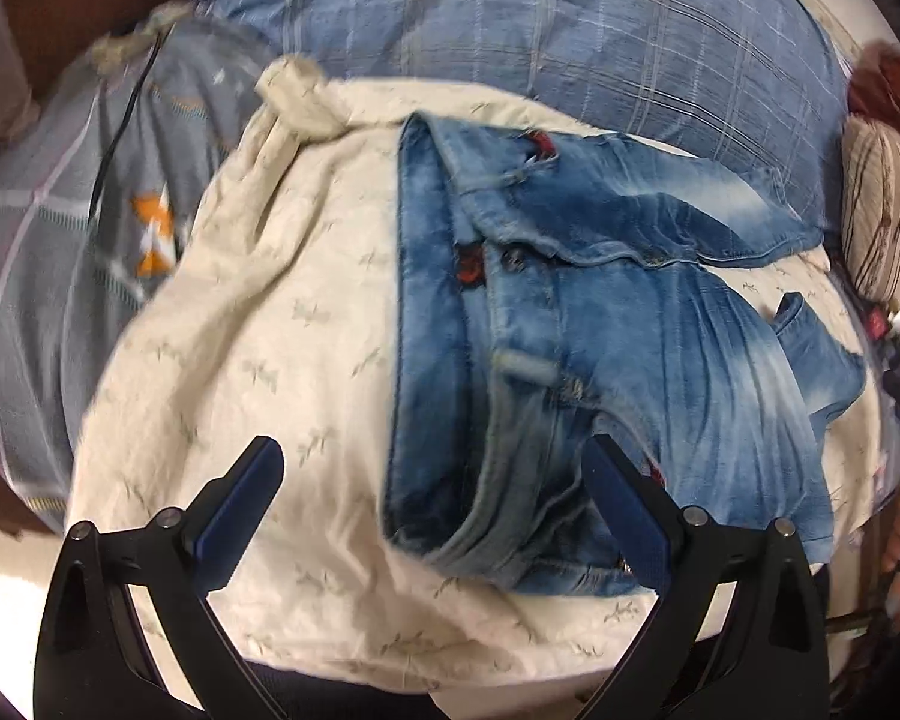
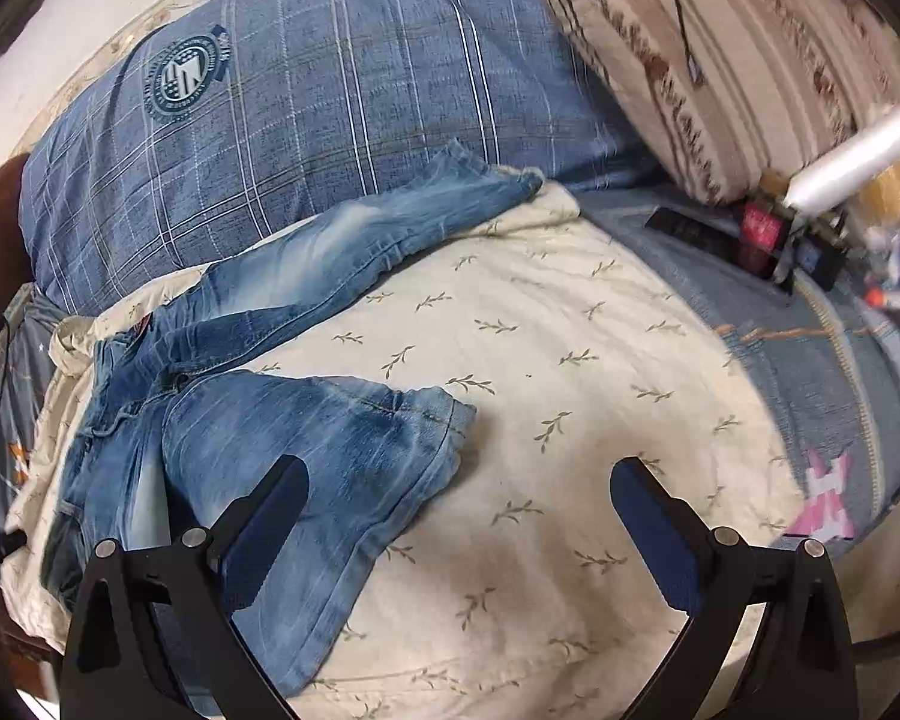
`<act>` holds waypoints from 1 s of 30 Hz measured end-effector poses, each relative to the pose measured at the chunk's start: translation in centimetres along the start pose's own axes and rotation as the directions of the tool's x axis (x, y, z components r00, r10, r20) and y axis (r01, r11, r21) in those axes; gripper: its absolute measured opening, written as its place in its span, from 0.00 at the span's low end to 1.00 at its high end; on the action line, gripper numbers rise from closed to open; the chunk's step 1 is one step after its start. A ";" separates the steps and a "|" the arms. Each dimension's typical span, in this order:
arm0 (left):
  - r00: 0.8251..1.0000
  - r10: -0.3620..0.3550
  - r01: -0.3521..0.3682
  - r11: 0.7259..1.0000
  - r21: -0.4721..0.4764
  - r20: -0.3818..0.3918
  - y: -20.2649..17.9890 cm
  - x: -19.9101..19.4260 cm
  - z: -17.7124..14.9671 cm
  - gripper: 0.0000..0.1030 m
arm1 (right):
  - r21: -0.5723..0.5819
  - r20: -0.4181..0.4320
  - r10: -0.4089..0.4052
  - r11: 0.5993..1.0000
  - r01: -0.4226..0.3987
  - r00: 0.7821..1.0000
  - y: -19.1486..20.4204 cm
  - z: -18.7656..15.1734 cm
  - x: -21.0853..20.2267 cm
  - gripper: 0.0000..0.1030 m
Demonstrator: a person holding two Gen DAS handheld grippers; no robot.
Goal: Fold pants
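Starting the fold: both grippers' fingers spread, empty; left gripper point(image 1: 432, 516) should pinch the jeans point(image 1: 600, 324) waistband, right gripper point(image 2: 459, 516) the near-leg hem.

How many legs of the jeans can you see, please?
2. One leg stretches toward the blue plaid pillow; the other leg lies nearer, beside the right gripper.

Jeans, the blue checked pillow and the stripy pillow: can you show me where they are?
jeans point(image 2: 306, 456), right wrist view, on the near leg.
blue checked pillow point(image 2: 342, 96), right wrist view, on its middle.
stripy pillow point(image 2: 744, 54), right wrist view, on its striped face.
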State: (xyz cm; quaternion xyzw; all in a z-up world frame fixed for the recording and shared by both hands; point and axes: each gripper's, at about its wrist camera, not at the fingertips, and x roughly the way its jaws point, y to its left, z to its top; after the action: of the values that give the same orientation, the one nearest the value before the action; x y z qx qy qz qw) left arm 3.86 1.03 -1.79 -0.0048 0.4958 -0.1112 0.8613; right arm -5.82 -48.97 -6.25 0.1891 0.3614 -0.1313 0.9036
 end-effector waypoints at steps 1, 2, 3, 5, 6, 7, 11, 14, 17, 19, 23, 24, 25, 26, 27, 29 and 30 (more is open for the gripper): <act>1.000 -0.016 0.016 1.000 -0.024 -0.016 0.5 0.2 -0.4 0.97 | 0.026 -0.023 0.024 0.999 -0.023 0.999 -0.4 0.4 1.0 0.98; 0.999 -0.034 0.032 0.998 -0.050 -0.034 1.1 0.5 -0.8 0.97 | 0.047 -0.040 0.040 0.998 -0.038 0.998 -0.7 0.6 1.7 0.98; 0.997 -0.060 0.055 0.995 -0.083 -0.058 1.6 1.0 -1.4 0.97 | 0.080 -0.067 0.064 0.995 -0.059 0.996 -1.0 0.8 2.8 0.98; 0.990 -0.109 0.095 0.985 -0.142 -0.090 2.3 1.9 -2.3 0.97 | 0.132 -0.108 0.127 0.985 -0.112 0.986 -1.2 0.9 4.8 0.98; 0.980 -0.162 0.139 0.973 -0.182 -0.113 2.5 2.6 -2.7 0.97 | 0.144 -0.115 0.154 0.980 -0.137 0.981 -1.0 0.8 5.5 0.98; 0.968 -0.211 0.180 0.960 -0.212 -0.134 2.5 3.2 -3.0 0.97 | 0.149 -0.122 0.180 0.976 -0.162 0.976 -0.8 0.7 6.2 0.98; 0.909 -0.378 0.307 0.891 -0.334 -0.173 1.4 5.3 -3.1 0.83 | 0.096 -0.087 0.257 0.964 -0.249 0.962 0.6 0.4 6.2 0.19; 0.926 -0.344 0.281 0.904 -0.323 -0.156 0.5 4.5 -1.7 0.40 | 0.111 -0.004 0.335 0.937 -0.332 0.942 -0.7 1.9 2.3 0.07; 0.930 -0.338 0.284 0.909 -0.303 -0.143 0.7 3.3 -0.8 0.22 | 0.097 0.185 0.267 0.953 -0.288 0.946 -4.3 3.0 -4.7 0.07; 0.936 -0.321 0.267 0.914 -0.307 -0.143 0.9 3.6 -1.1 0.22 | 0.135 0.221 0.162 0.972 -0.195 0.962 -7.3 2.4 -6.6 0.07; 0.949 -0.260 0.207 0.941 -0.267 -0.180 0.9 4.8 -2.4 0.23 | 0.279 0.009 0.020 0.960 -0.022 1.000 -13.4 -1.9 -3.4 0.12; 0.950 -0.253 0.204 0.946 -0.252 -0.182 1.1 4.8 -2.7 0.23 | 0.310 -0.078 0.018 0.951 0.007 0.997 -14.6 -3.3 -2.0 0.17; 0.952 -0.246 0.202 0.952 -0.230 -0.182 1.0 4.4 -2.8 0.25 | 0.325 -0.137 0.011 0.945 0.035 0.990 -15.3 -4.4 -1.2 0.27; 0.953 -0.245 0.207 0.957 -0.203 -0.180 1.0 3.9 -3.0 0.26 | 0.338 -0.168 -0.019 0.938 0.075 0.986 -15.9 -5.4 -1.0 0.29; 0.952 -0.256 0.229 0.959 -0.165 -0.168 1.0 2.7 -3.1 0.28 | 0.350 -0.149 -0.035 0.933 0.086 0.988 -16.3 -5.6 -1.8 0.32; 0.952 -0.280 0.272 0.959 -0.081 -0.124 1.1 0.0 -3.1 0.28 | 0.382 -0.047 -0.072 0.921 0.084 0.996 -16.9 -5.1 -4.1 0.35; 0.955 -0.280 0.276 0.960 -0.050 -0.094 1.2 -1.1 -2.9 0.29 | 0.385 0.024 -0.113 0.918 0.095 0.993 -16.9 -4.2 -5.7 0.45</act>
State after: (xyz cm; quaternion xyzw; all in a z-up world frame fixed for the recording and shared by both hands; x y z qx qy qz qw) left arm 1.04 2.71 -2.44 -0.0847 0.5345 -0.2223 0.8110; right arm -18.71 -61.62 -9.24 0.3394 0.3177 -0.2515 0.8489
